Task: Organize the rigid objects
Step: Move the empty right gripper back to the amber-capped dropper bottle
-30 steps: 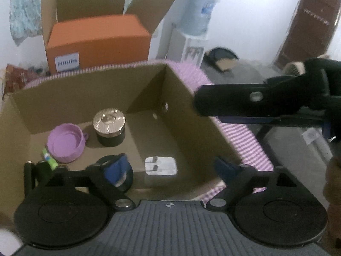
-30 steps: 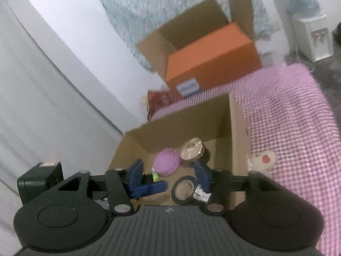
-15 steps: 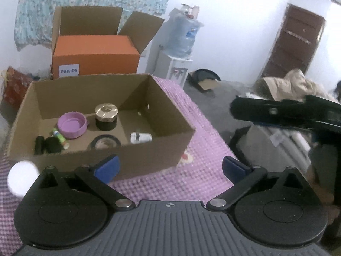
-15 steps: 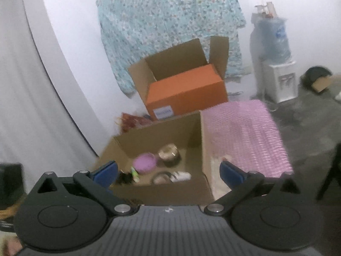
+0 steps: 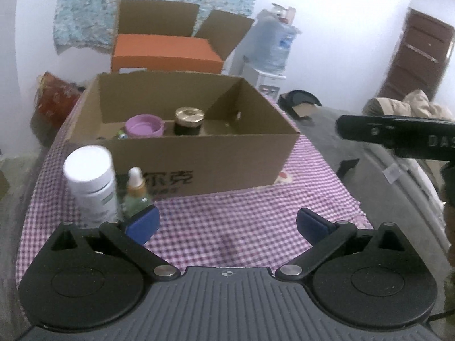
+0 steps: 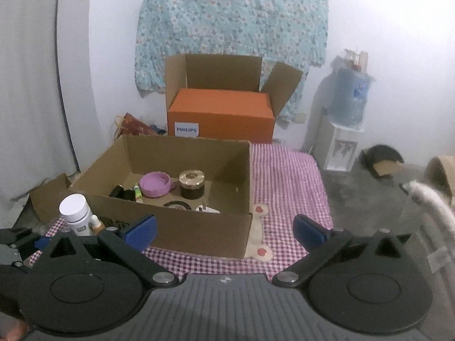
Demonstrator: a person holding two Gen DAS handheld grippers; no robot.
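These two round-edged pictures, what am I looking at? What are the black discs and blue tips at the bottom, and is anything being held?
There is no robot here: a person holds a hand-operated gripper in each hand, and each carries a wide-angle camera looking forward along its two fingers. The black discs and blue pads are the tool itself.

One picture comes from the left gripper, the other from the right gripper. Both are open and hold nothing.

Ahead lies a pink checked cloth with an open cardboard box on it. Inside stand a purple cup and a dark jar with a gold lid, plus a roll of black tape and smaller items that are hard to make out. Outside the box, in front of it, stand a white bottle and a small dropper bottle, not yet put away.
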